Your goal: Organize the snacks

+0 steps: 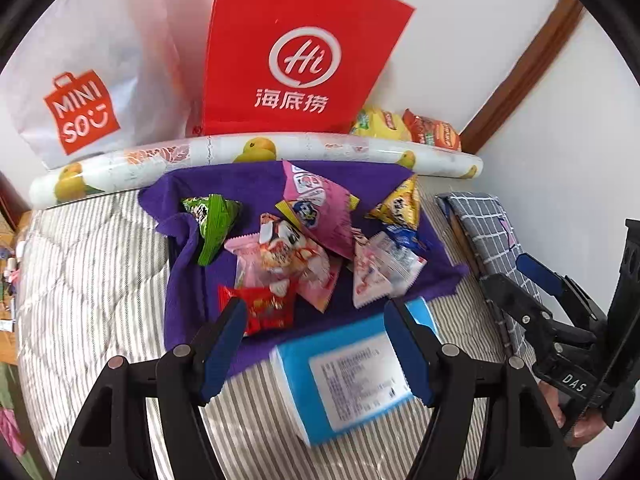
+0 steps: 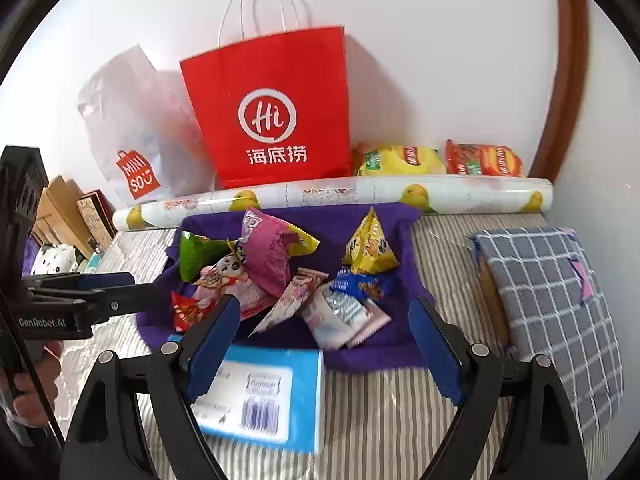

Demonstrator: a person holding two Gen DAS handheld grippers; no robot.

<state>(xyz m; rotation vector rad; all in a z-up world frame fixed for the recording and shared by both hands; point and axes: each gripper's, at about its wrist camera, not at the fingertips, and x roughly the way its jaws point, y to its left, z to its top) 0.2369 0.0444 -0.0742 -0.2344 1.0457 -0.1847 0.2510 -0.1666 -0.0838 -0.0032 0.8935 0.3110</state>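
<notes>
A pile of small snack packets lies on a purple cloth (image 1: 188,280) (image 2: 384,344) on the striped bed: a green one (image 1: 214,224) (image 2: 194,254), a pink one (image 1: 320,208) (image 2: 268,256), a yellow one (image 1: 398,204) (image 2: 370,250), a red one (image 1: 264,306) (image 2: 186,312) and several pale ones (image 1: 376,276) (image 2: 340,312). My left gripper (image 1: 316,316) is open and empty, just short of the pile, above a blue tissue pack (image 1: 352,376) (image 2: 272,396). My right gripper (image 2: 324,320) is open and empty, just before the pile; it also shows in the left wrist view (image 1: 516,276).
A red paper bag (image 1: 296,48) (image 2: 272,108) and a white MINISO bag (image 1: 80,92) (image 2: 136,152) stand against the wall behind a fruit-print roll (image 1: 256,150) (image 2: 340,194). Two larger snack bags (image 2: 440,160) lie at the back right. A grey checked cushion (image 2: 552,300) lies right.
</notes>
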